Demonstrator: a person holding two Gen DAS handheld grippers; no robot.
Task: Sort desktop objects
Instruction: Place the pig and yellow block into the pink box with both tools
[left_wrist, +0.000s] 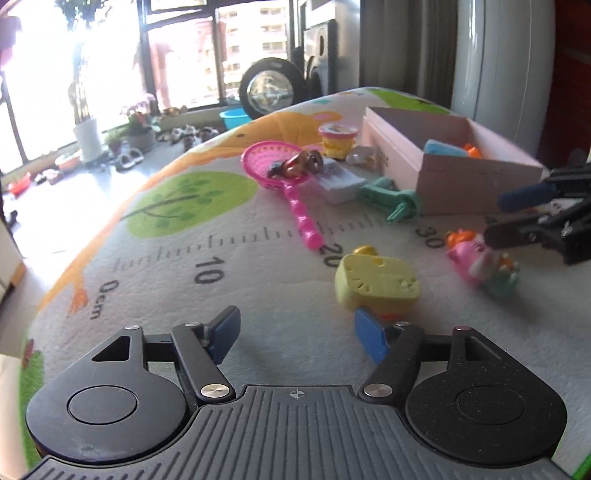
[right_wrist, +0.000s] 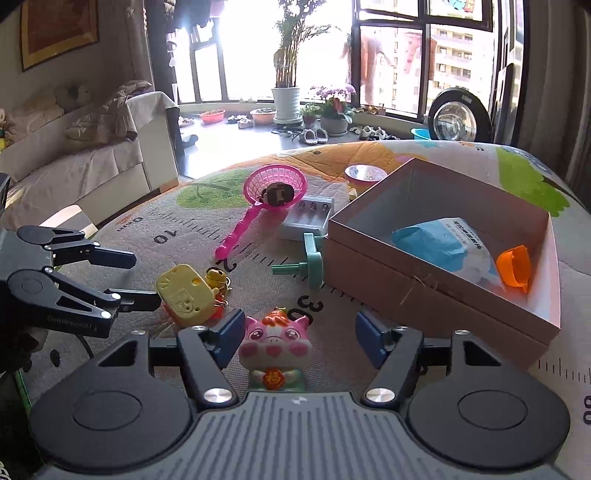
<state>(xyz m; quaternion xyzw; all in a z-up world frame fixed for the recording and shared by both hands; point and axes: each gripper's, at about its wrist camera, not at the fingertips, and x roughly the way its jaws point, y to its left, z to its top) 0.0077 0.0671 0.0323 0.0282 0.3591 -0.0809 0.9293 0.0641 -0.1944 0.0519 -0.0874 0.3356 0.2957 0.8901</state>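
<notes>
A pink pig figurine (right_wrist: 274, 350) stands on the printed mat between the open fingers of my right gripper (right_wrist: 300, 338), untouched by either pad; it also shows in the left wrist view (left_wrist: 476, 258). A yellow cat-face keychain toy (left_wrist: 376, 282) lies just ahead of my open, empty left gripper (left_wrist: 295, 336), near its right pad; it also shows in the right wrist view (right_wrist: 186, 293). A pink open box (right_wrist: 436, 288) holds a blue packet (right_wrist: 439, 243) and an orange piece (right_wrist: 515, 269).
A pink toy net (right_wrist: 277, 190) with a dark object in it, a grey battery case (right_wrist: 308, 218), a green plastic part (right_wrist: 310, 264) and a small cup (left_wrist: 338, 136) lie on the mat by the box. The mat's edge drops to the floor at the left.
</notes>
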